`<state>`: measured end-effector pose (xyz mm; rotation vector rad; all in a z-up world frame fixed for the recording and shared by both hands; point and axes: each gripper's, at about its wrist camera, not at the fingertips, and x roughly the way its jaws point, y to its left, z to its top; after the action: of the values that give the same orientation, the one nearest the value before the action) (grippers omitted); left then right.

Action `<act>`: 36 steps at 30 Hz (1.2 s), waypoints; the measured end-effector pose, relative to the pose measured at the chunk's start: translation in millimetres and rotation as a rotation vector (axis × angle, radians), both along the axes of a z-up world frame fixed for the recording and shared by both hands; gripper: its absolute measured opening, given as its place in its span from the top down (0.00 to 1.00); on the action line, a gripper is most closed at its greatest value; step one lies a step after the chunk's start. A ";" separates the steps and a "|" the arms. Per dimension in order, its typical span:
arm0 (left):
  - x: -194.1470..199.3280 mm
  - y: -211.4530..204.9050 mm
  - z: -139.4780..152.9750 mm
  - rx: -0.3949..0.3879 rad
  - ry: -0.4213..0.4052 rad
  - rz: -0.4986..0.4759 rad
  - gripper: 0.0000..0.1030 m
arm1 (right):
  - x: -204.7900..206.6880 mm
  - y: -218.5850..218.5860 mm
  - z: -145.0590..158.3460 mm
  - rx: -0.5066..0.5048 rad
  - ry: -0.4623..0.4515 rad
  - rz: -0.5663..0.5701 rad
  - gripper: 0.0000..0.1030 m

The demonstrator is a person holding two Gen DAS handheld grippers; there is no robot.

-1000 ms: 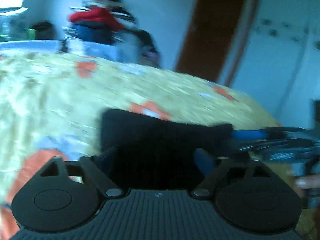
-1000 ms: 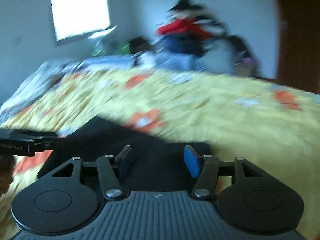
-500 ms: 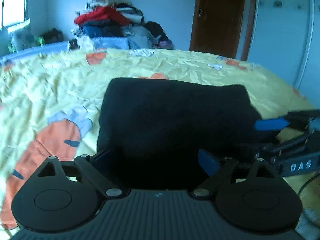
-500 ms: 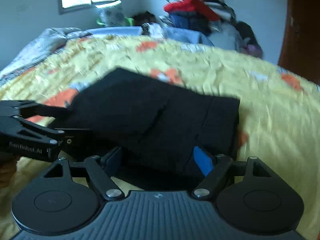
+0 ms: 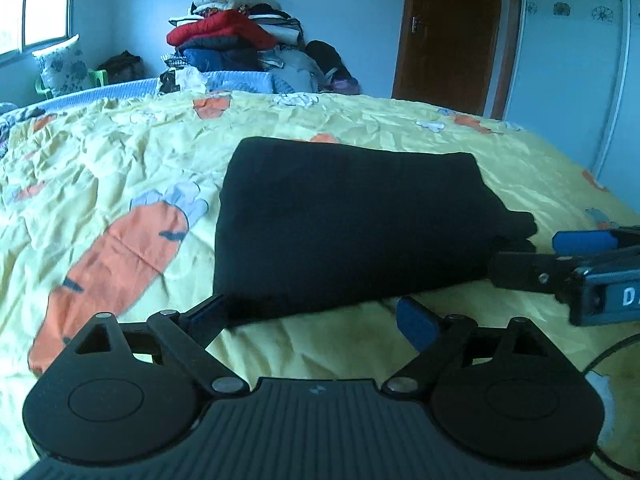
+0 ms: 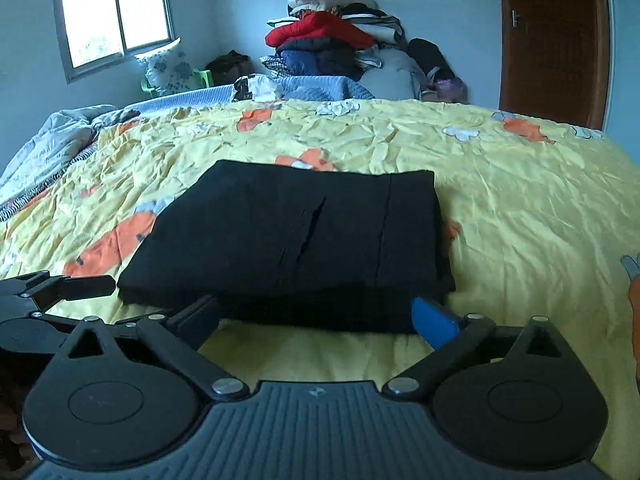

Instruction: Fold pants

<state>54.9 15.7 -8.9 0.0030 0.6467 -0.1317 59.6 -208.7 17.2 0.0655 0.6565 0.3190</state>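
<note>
Left wrist view: the black pants [image 5: 344,220], which a second ago filled the space between the left claw's [image 5: 312,316] fingers, now lie clear ahead of it as a folded rectangle on the yellow carrot-print bedspread [image 5: 120,184]. That claw stands wide open and holds nothing; its near finger just meets the fold's corner. The right claw [image 6: 316,314] is opening, its jaws now much wider than a second ago, with only the pants' near edge between the blue pads [image 6: 434,320], unpinched. A pile of clothes [image 6: 332,40] sits beyond the bed.
</note>
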 end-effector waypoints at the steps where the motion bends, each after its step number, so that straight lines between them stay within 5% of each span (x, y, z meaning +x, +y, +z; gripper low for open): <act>1: -3.1 0.1 0.0 -0.006 0.001 0.001 0.10 | -2.7 0.3 -0.6 0.001 0.003 0.000 0.00; 15: -23.9 -5.3 -9.2 0.018 0.019 0.048 0.10 | -22.5 -1.5 -13.3 0.096 0.111 -0.011 0.00; 22: -28.0 -4.0 -15.4 0.028 0.029 0.068 0.10 | -22.4 -17.0 -23.3 0.281 0.242 -0.037 0.00; 36: -35.0 -6.0 -19.2 0.036 0.014 0.089 0.09 | -34.9 -2.7 -34.3 0.078 0.075 -0.075 0.00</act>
<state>20.0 9.8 -28.2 0.0076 0.6621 -0.0340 24.7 -211.3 -17.1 0.1765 0.7140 0.2705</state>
